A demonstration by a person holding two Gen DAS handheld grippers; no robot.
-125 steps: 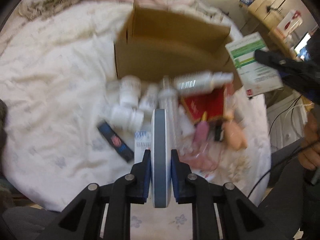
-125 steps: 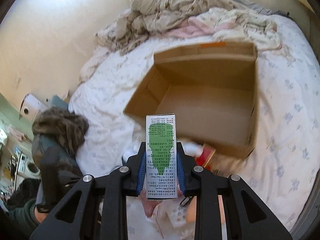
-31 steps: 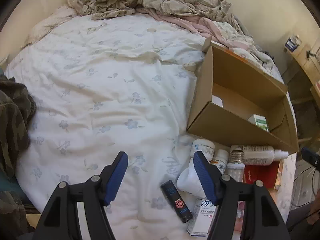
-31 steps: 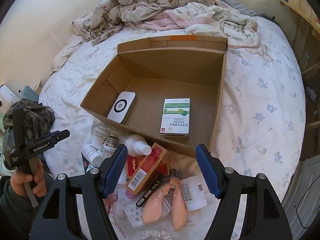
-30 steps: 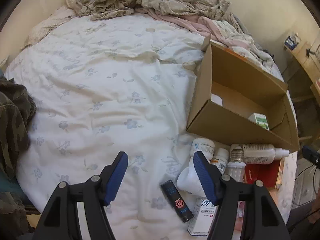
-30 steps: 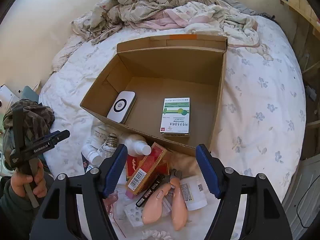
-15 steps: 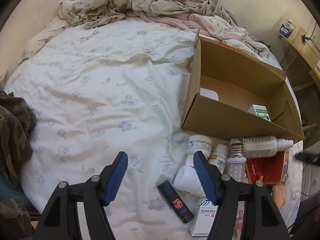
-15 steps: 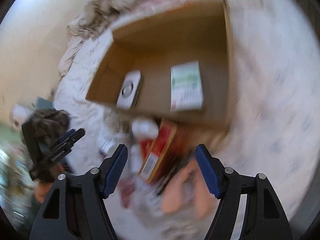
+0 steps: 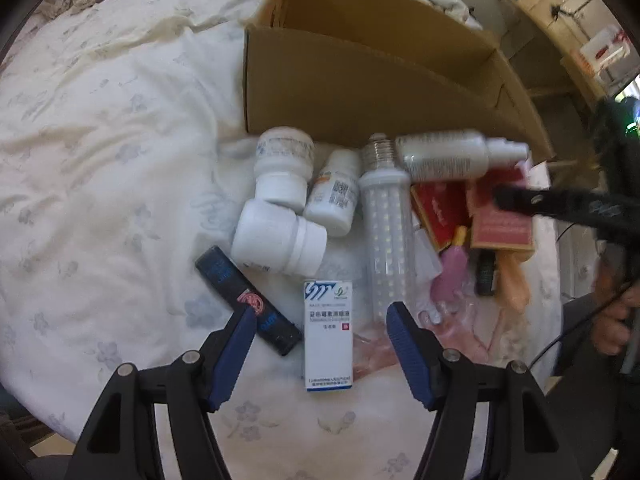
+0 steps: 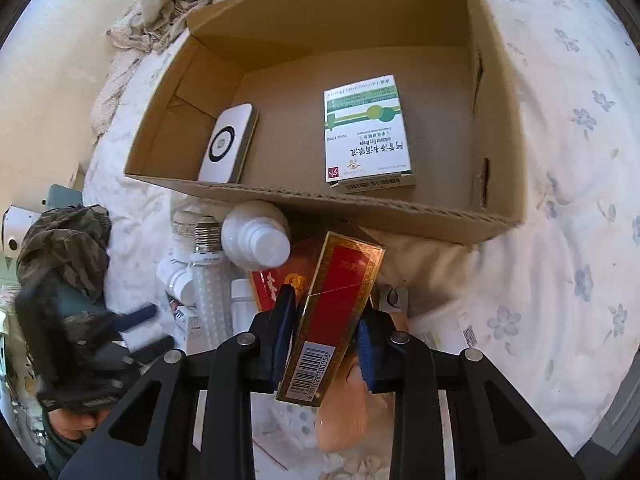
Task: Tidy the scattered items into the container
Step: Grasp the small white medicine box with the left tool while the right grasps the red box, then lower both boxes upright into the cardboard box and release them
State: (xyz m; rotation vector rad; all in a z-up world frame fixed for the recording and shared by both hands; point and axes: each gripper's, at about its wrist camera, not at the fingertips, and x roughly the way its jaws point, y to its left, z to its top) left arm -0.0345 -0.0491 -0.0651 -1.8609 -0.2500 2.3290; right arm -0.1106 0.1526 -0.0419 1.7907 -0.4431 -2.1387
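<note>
**Red carton in your right gripper, left gripper spread over the pile**

Your right gripper has its blue pads pressed on both sides of the red and gold carton, which tilts with its barcode end toward you, just in front of the cardboard box. Inside the cardboard box lie a green and white medicine box and, to its left, a white oval device against the near wall.

Your left gripper is wide apart and grips nothing. Between its fingers lies the white and blue carton, in front of the cardboard box. The black tube lies just left of that carton. Nearer the box wall sit three white pill bottles, the LED corn bulb and a spray bottle, all on the floral bedsheet.
</note>
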